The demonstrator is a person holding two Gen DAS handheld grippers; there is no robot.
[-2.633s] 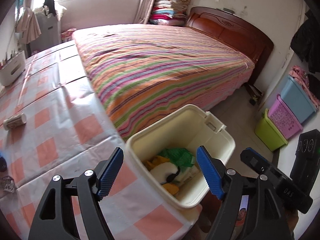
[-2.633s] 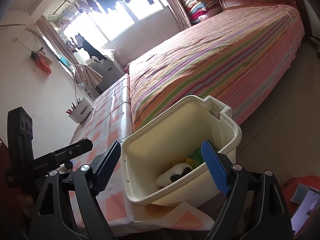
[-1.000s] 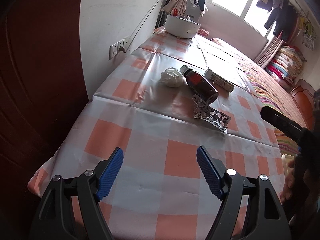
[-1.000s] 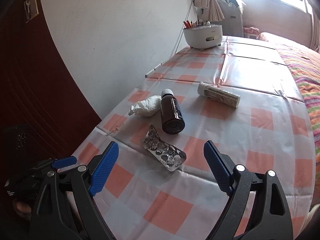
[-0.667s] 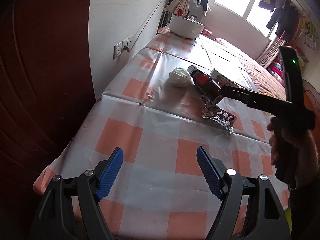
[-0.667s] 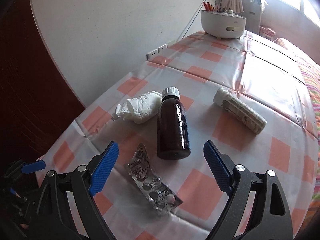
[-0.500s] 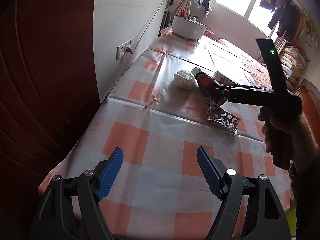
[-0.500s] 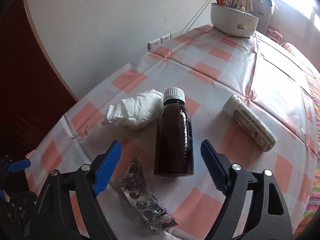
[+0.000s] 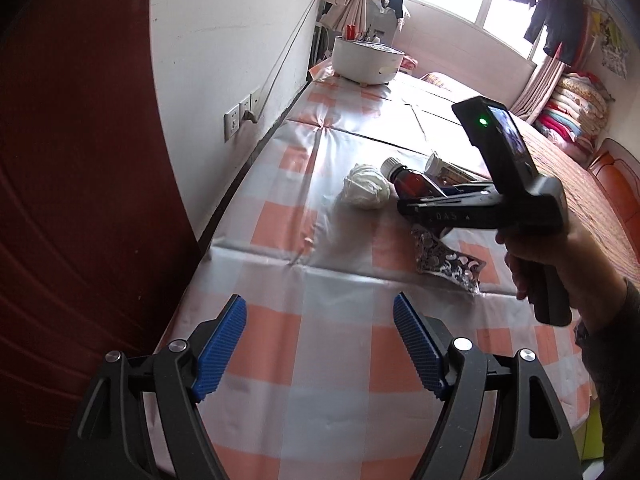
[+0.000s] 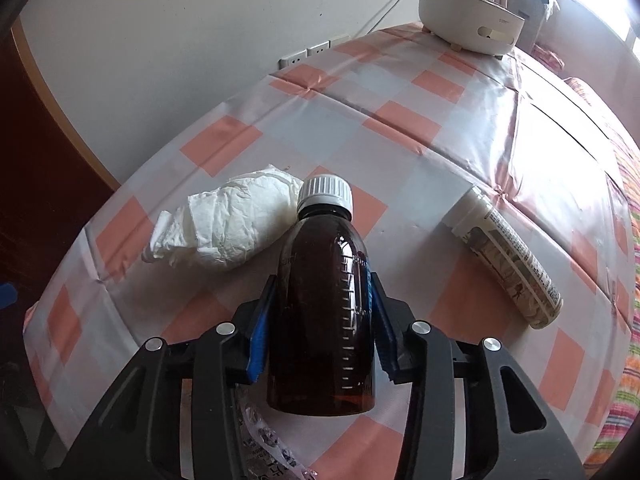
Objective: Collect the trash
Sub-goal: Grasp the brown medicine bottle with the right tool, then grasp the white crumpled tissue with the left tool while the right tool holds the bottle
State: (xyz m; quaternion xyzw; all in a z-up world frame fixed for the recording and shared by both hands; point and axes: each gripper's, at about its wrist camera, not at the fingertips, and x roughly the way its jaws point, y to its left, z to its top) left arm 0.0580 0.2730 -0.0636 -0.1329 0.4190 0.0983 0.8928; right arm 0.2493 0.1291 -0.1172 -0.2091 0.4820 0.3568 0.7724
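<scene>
A bedroom table under an orange-and-white checked tablecloth (image 10: 400,120) runs along a white wall. From left to right lie a crumpled tissue (image 10: 224,220), a brown medicine bottle (image 10: 324,300) with a white cap, and a printed white tube (image 10: 508,260). The right gripper (image 10: 322,320) has both blue pads pressed on the bottle's sides. The left gripper (image 9: 320,344) hangs wide apart above the near cloth, holding nothing. An emptied blister pack (image 9: 448,260) lies under the right gripper.

Obstacles: crumpled tissue (image 10: 224,224) lay touching the brown bottle (image 10: 324,300) on its left; printed tube (image 10: 508,256) lay apart on its right. Bare surface (image 9: 320,344) was seen ahead of the left gripper (image 9: 320,344), walled on the left.
</scene>
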